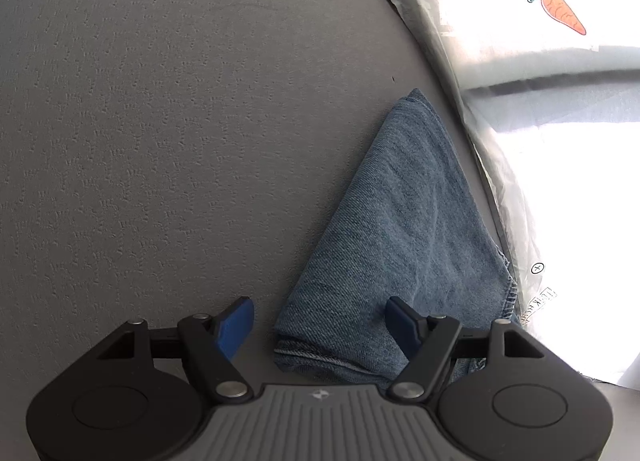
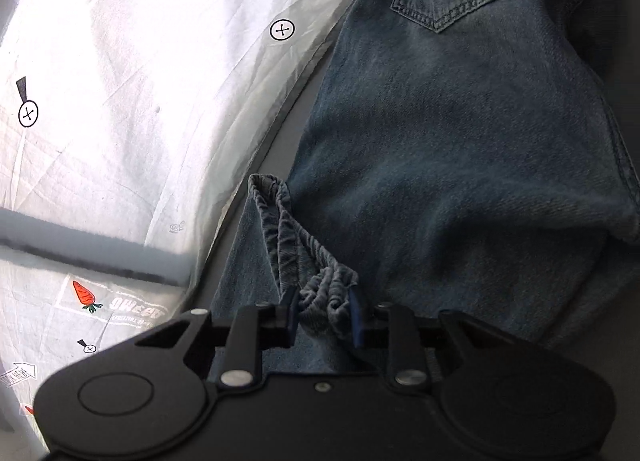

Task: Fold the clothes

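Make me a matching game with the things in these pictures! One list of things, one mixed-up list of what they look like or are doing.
Things:
1. left gripper
2. right gripper
3. jeans
4. carrot picture

Clues:
A. blue denim with a back pocket
B. orange, printed on the white sheet
C. open, holding nothing
D. pinching a bunched hem

Pairs: 1-C, 2-D, 3-A, 4-B
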